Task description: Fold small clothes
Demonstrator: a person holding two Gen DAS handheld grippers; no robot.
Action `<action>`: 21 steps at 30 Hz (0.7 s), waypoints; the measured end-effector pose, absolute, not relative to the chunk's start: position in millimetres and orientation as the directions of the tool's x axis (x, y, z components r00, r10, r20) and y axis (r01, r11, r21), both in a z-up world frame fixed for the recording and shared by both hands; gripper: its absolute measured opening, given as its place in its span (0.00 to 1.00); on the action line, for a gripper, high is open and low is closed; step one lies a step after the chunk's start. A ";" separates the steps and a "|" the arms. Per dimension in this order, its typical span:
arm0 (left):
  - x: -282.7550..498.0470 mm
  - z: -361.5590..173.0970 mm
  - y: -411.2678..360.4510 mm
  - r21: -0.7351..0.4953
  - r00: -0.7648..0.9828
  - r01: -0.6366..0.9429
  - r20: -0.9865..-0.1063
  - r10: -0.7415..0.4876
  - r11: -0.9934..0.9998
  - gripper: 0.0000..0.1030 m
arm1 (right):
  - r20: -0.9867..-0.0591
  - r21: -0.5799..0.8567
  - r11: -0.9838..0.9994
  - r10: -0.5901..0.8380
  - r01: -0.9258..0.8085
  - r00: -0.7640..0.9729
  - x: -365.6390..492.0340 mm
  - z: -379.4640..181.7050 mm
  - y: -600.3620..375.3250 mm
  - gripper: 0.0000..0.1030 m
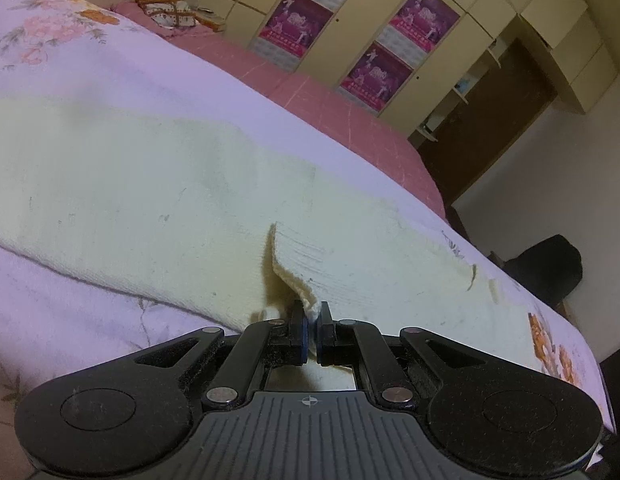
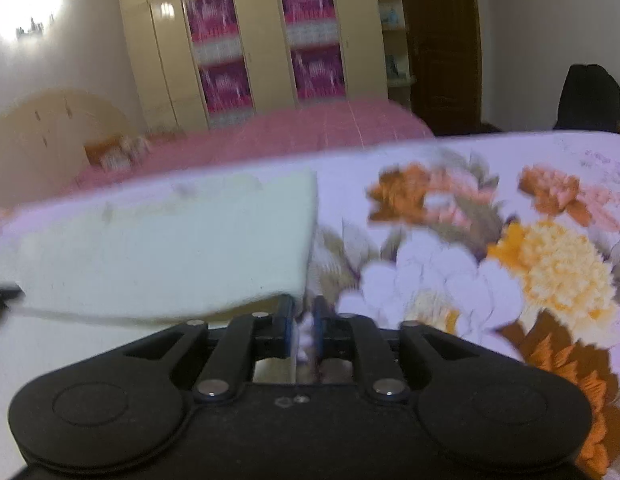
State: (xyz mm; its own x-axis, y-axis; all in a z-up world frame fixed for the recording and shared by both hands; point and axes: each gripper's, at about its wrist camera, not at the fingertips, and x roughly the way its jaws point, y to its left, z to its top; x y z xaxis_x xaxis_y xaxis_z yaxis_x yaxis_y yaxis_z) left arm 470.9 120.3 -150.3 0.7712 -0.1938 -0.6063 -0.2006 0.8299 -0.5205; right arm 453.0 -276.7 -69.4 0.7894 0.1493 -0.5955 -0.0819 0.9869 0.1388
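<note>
Both grippers are mid-fold: the left gripper (image 1: 313,322) has its jaws pinched on a corner of the cream garment (image 1: 149,184), which lies across the floral bed cover (image 1: 69,60); the right gripper (image 2: 304,320) pinches what looks like its other corner, blurred. Next, I judge, carry both corners across together, level

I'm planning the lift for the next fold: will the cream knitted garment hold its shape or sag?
The cream knitted garment probably sags: its pinched corner already droops at the left gripper. It looks light, since the right gripper raises an edge without strain.
</note>
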 end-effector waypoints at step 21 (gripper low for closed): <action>468.3 -145.6 117.5 -0.506 0.775 -0.190 -0.603 -0.188 0.842 0.04 | -0.594 0.360 0.932 0.265 -0.043 0.759 573.9 -85.7 -298.0 0.26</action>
State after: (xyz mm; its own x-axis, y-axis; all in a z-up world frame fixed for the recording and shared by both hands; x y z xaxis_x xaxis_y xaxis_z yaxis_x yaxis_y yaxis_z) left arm 468.3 117.5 -145.6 0.7750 -0.1880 -0.6034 -0.1896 0.8416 -0.5058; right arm 573.9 -298.0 -85.7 0.7592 0.2651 -0.5944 -0.0431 0.9318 0.3605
